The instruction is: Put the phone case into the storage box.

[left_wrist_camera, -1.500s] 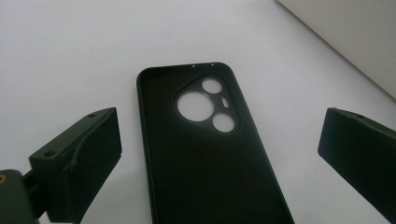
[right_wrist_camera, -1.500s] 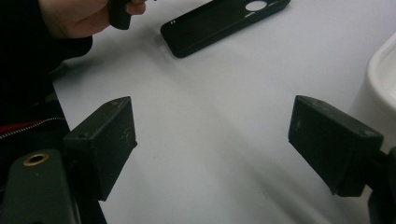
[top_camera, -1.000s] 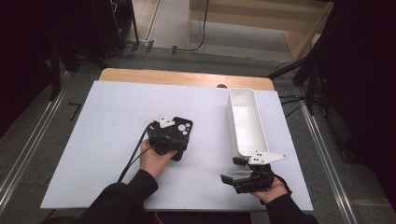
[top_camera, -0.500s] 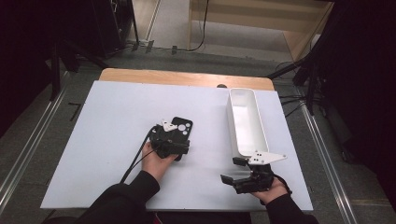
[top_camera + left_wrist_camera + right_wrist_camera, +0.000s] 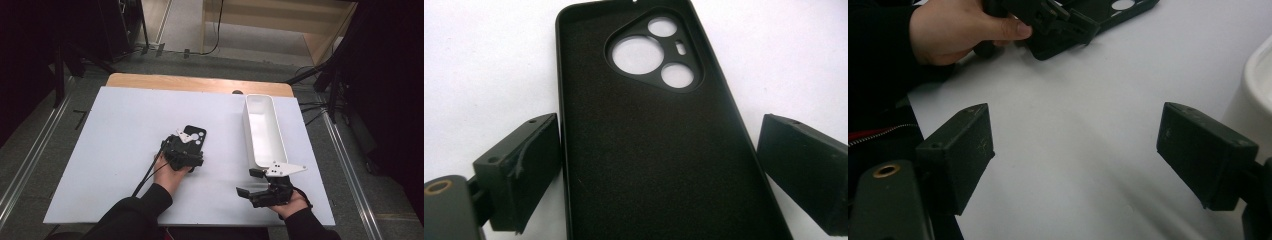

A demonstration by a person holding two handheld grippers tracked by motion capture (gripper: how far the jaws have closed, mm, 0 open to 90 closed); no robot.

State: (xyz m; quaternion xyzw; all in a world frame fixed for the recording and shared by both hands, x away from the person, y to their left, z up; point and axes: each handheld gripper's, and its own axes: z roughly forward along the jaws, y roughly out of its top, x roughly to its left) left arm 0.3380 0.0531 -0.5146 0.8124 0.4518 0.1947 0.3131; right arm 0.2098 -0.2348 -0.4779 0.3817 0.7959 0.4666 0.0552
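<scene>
A black phone case lies inside-up on the white table, its camera cut-out at the far end. The case sits mid-table in the high view. My left gripper straddles its near end. The jaws have just been closing with the case between them; the left pad is at the case's edge and a gap remains at the right pad. The left gripper is held from the near side by a hand. My right gripper rests open and empty near the front right. In the right gripper view, my right gripper has bare table between its jaws.
A long white bin stands at the right, running front to back, just beyond the right gripper; its wall is close to the right jaw. The white table top has a wooden strip along its far edge. Metal rails flank the table.
The left gripper has eased slightly toward the near edge while staying over the case. The right gripper, the case and the bin have not moved.
</scene>
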